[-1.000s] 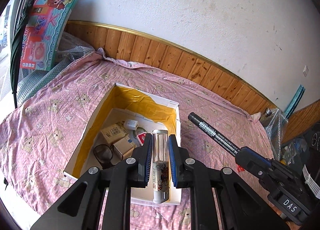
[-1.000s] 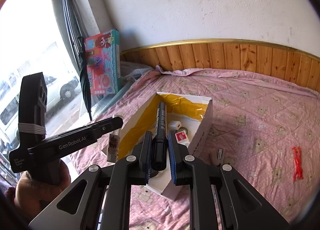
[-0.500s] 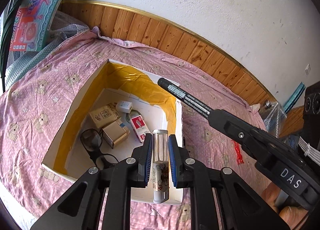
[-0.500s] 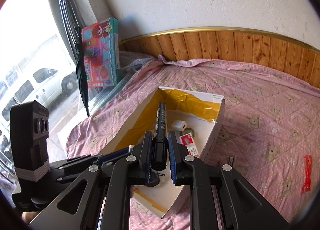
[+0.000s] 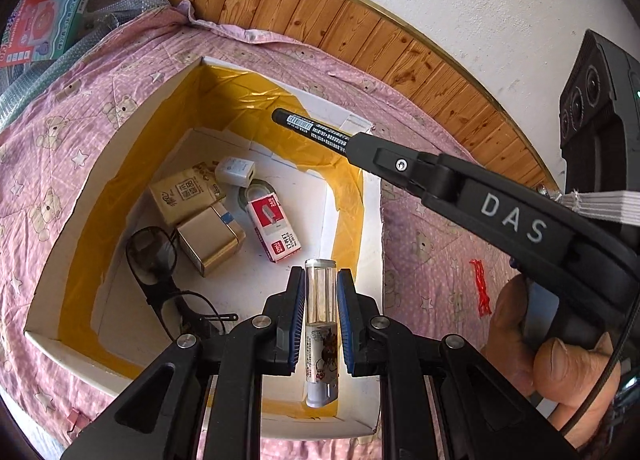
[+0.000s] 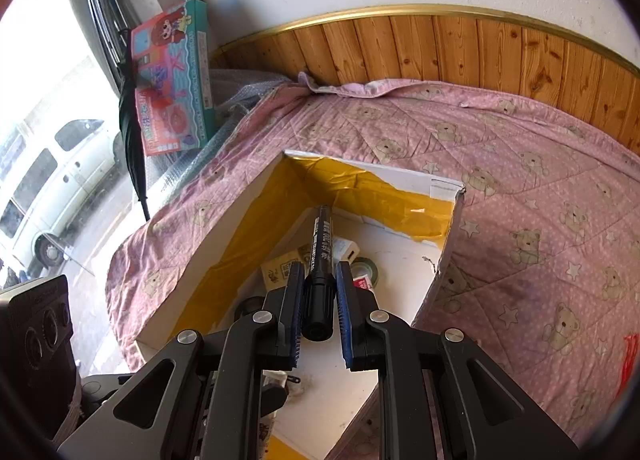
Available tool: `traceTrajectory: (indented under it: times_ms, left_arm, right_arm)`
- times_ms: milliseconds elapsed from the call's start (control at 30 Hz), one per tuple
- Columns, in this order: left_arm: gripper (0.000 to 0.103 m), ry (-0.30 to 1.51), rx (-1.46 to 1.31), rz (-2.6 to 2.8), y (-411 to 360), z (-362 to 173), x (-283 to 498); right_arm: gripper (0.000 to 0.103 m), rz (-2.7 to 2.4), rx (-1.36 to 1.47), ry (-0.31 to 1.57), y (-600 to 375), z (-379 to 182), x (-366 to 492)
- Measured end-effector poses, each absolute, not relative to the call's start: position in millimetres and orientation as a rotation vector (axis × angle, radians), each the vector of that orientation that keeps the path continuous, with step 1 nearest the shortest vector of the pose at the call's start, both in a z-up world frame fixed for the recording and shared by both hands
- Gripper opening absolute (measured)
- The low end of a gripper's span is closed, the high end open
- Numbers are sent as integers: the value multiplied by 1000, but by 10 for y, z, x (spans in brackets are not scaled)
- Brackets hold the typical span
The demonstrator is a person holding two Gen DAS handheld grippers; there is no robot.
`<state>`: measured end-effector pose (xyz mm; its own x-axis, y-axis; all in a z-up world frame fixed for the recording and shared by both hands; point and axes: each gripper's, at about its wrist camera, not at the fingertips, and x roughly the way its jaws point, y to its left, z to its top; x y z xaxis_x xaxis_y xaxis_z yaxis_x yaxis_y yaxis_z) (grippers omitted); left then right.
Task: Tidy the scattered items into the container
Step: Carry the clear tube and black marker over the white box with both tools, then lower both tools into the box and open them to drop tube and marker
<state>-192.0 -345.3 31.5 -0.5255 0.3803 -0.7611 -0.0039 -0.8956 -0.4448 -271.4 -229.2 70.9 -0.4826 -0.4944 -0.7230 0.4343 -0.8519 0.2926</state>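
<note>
A white cardboard box [image 5: 100, 164] [image 6: 256, 196] lined with yellow tape lies open on the pink quilt. My left gripper [image 5: 319, 296] is shut on a clear tube with a printed label [image 5: 319, 324], held over the box's near right corner. My right gripper [image 6: 318, 288] is shut on a black marker [image 6: 322, 244] [image 5: 312, 128], which points into the box above its far right side. Inside lie a red-and-white staples box [image 5: 274, 228], two tan packets [image 5: 184, 192], a white adapter [image 5: 236, 172], a tape roll [image 5: 256, 190] and black glasses [image 5: 154, 256].
A red clip-like item [image 5: 480, 286] [image 6: 630, 356] lies on the quilt right of the box. A wooden headboard [image 6: 480, 48] runs along the wall. A colourful toy box [image 6: 176, 72] and a dark umbrella [image 6: 132, 128] lean at the far left. A hand [image 5: 556, 356] holds the right gripper.
Both grippers have moved closer and lower over the box. The marker now reaches above the box interior, and the tube hangs over the inside rather than the rim.
</note>
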Motion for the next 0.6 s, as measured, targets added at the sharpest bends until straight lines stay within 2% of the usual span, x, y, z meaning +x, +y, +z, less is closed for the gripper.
traceTrajectory:
  times_ms: [467,533,600]
  left_arm:
    - [17,-584,-1489,2453,-3435,62,-2230]
    - [22,-586,-1512,2441,-3436,11,-2261]
    - [31,-592,-1519,2442,-3454,-11,-2264]
  right_arm:
    - [17,-2293,1254,22,-2460,290,-3148]
    - [19,-2290,1262,40,-2471,248,-3163]
    - [28,-2290,1251,25,-2442,250,-3157]
